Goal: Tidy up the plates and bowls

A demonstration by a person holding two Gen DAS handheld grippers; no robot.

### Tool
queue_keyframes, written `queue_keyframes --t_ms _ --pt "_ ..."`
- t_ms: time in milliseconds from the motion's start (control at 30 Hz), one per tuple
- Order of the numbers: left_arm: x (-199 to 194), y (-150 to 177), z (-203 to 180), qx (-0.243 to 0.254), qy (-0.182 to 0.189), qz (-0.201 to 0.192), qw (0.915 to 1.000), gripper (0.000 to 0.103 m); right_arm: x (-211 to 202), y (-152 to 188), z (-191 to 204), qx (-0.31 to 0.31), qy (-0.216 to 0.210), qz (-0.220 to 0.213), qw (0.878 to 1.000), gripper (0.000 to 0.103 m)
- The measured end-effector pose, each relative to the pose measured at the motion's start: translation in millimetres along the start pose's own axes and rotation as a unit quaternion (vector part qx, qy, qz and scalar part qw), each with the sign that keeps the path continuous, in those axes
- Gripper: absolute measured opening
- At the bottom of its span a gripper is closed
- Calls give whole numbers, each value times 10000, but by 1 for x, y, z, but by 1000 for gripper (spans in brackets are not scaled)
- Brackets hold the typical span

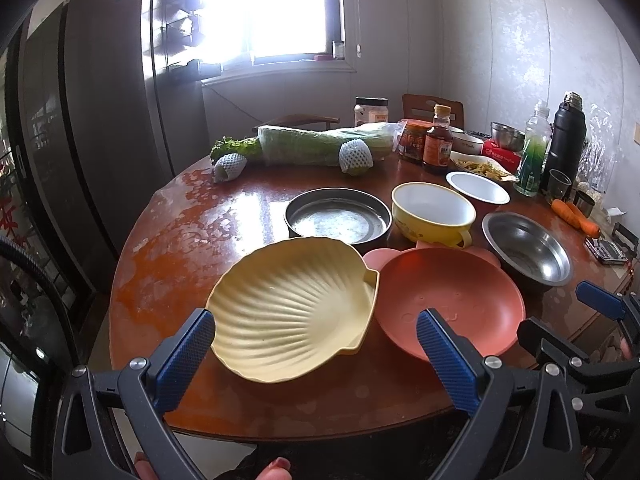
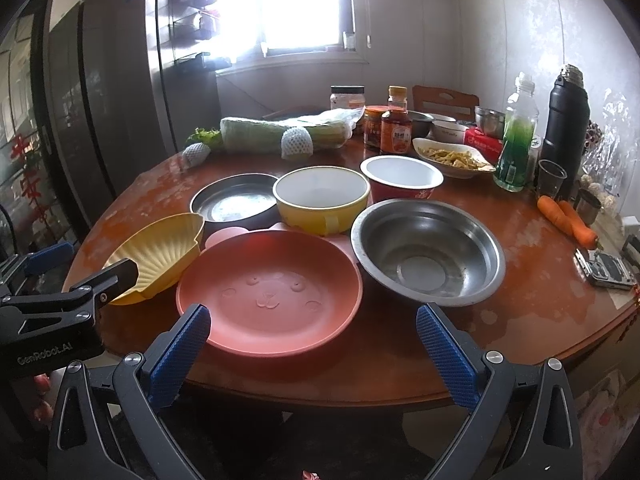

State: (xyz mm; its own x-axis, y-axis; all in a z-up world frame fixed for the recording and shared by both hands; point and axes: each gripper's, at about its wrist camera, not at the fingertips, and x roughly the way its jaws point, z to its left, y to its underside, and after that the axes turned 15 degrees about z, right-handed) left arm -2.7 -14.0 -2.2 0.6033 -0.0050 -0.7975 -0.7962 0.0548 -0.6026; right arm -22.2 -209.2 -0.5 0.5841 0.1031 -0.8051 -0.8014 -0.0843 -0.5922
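Observation:
A cream shell-shaped plate (image 1: 294, 312) (image 2: 160, 258) lies at the table's near left, its right rim leaning on a pink bear-face plate (image 1: 452, 300) (image 2: 270, 292). Behind them stand a dark round metal pan (image 1: 338, 216) (image 2: 236, 202), a yellow bowl (image 1: 434, 212) (image 2: 322, 198), a red bowl with a white inside (image 2: 402, 178) (image 1: 478, 188) and a steel bowl (image 1: 526, 248) (image 2: 428, 250). My left gripper (image 1: 316, 340) is open, its fingers on either side of the shell plate's near rim. My right gripper (image 2: 312, 338) is open and empty in front of the pink plate.
A round wooden table (image 2: 400, 364) holds wrapped cabbage (image 1: 320, 144), sauce jars and bottles (image 2: 396, 128), a dish of food (image 2: 452, 158), a green bottle (image 2: 516, 140), a black flask (image 2: 566, 120), carrots (image 2: 568, 216) and a phone (image 2: 606, 268). A fridge (image 1: 100, 120) stands at the left.

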Motion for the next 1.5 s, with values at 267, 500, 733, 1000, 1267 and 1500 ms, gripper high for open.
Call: queue_keyframes --t_ms 267,500,733,1000,1267,1500 --pt "1 -1 11 -154 -25 -9 9999 102 2 -1 4 -41 -76 34 10000 103" --pt "1 -3 33 -386 -109 -46 9992 102 3 -8 9 -54 -227 78 9997 103" --pt "10 -6 73 -697 -175 64 9974 102 13 -28 28 -261 -619 142 9976 103" --pt "32 -5 101 -774 -241 385 9960 102 38 -52 68 -758 -730 385 9937 103" --pt "56 -9 95 -616 -107 601 9962 101 61 -62 95 -1174 -649 464 9899 93" --pt "72 -14 100 -630 38 701 9955 84 86 -68 100 -1312 -675 724 9864 65"
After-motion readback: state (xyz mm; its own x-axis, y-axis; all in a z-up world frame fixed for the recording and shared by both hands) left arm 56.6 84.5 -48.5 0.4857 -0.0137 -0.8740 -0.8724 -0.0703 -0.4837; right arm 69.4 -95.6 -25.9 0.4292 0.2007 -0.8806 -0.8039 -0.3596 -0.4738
